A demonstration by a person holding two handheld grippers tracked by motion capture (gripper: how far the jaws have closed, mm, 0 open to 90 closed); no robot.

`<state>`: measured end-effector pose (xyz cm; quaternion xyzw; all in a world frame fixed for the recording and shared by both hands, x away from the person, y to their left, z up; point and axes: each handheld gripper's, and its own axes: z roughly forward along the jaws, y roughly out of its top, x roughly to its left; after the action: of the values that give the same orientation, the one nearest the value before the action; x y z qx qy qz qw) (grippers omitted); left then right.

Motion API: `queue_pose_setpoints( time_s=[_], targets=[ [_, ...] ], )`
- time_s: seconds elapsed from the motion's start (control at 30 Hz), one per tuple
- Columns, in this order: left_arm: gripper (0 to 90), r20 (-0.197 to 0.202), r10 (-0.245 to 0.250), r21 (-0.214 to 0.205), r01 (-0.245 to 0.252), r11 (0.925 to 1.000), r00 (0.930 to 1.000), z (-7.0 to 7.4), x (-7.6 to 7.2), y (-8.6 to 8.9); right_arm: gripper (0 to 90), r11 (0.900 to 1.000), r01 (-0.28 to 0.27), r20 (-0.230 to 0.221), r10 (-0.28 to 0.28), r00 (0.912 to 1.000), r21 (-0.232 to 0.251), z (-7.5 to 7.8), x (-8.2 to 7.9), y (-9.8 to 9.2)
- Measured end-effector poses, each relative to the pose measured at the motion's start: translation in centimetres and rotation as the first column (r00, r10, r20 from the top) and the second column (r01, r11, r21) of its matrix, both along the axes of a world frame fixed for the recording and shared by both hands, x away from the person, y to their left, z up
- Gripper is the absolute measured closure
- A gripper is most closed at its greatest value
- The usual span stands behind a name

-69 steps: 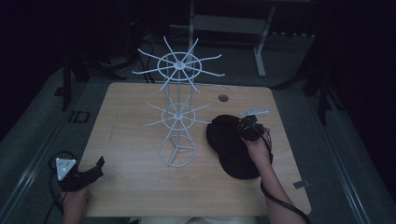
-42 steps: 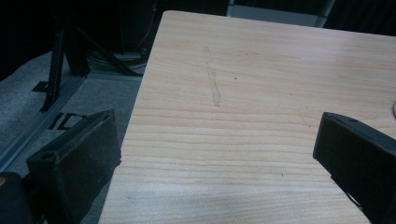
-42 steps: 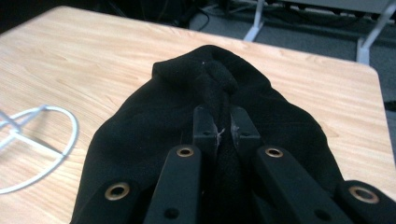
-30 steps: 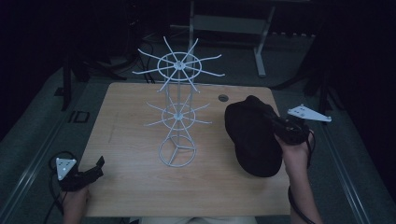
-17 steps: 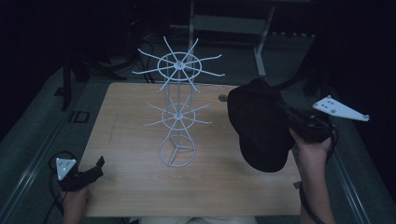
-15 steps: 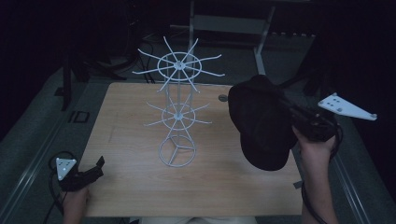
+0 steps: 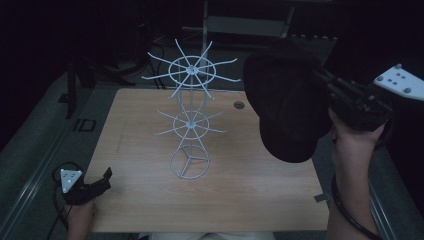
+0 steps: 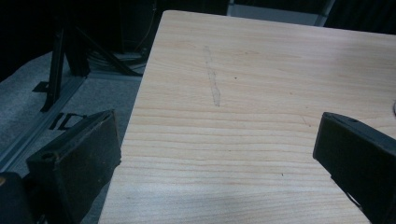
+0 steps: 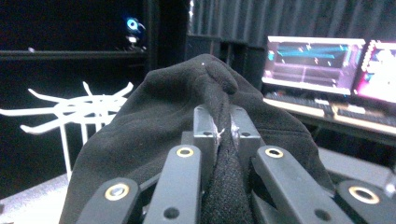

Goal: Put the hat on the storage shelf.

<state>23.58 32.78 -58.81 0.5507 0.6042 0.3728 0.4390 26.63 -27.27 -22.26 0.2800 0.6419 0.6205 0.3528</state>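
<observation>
A black cap [image 7: 287, 107] hangs in the air at the right, level with the top of the white wire rack [image 7: 190, 115]. My right gripper [image 7: 322, 82] is shut on it and held high over the table's right edge. In the right gripper view the jaws pinch a fold of the cap's [image 9: 154, 140] cloth at my right gripper [image 9: 225, 130], and the rack's top arms [image 9: 79, 109] show to the left. My left gripper [image 7: 102, 181] rests at the table's front left corner. Its black fingers [image 8: 79, 163] stand wide apart over bare wood in the left gripper view.
The rack stands mid-table on a round wire base [image 7: 190, 162], with two tiers of spoke arms. The wooden table [image 7: 150, 200] has a small round hole [image 7: 239, 105] near its far edge. Lit monitors [image 9: 317, 65] stand on a desk beyond the cap.
My right gripper has lifted the cap off the table and carried it up and to the right, to rack-top height. The left gripper has stayed where it was.
</observation>
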Motion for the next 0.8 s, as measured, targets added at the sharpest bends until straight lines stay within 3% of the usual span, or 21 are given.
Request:
queue_pose_setpoints(
  time_s=[0.23, 0.53, 0.7, 0.8],
  targets=[
    [1.5, 0.0, -0.002, 0.001, 0.002, 1.0, 1.0, 0.0, 0.0, 0.0, 84.2, 0.9968, -0.079, 0.037, 0.08, 0.9961, -0.01, 1.8, -1.1, 2.3],
    [1.4, 0.0, -0.003, 0.0, 0.003, 1.0, 1.0, 0.0, 0.0, 0.0, 84.2, 0.977, -0.211, 0.033, 0.212, 0.9767, -0.03, 1.4, -1.9, 5.2],
    [1.4, 0.002, -0.003, 0.0, 0.003, 1.0, 1.0, 0.0, 0.0, 0.0, 84.1, 0.9661, -0.251, 0.037, 0.254, 0.9666, -0.061, 0.8, -2.5, 6.6],
    [1.5, 0.002, -0.003, 0.001, 0.003, 1.0, 1.0, 0.0, 0.0, 0.0, 84.1, 0.9599, -0.267, 0.017, 0.269, 0.9629, -0.086, 0.0, -2.3, 7.2]
  ],
)
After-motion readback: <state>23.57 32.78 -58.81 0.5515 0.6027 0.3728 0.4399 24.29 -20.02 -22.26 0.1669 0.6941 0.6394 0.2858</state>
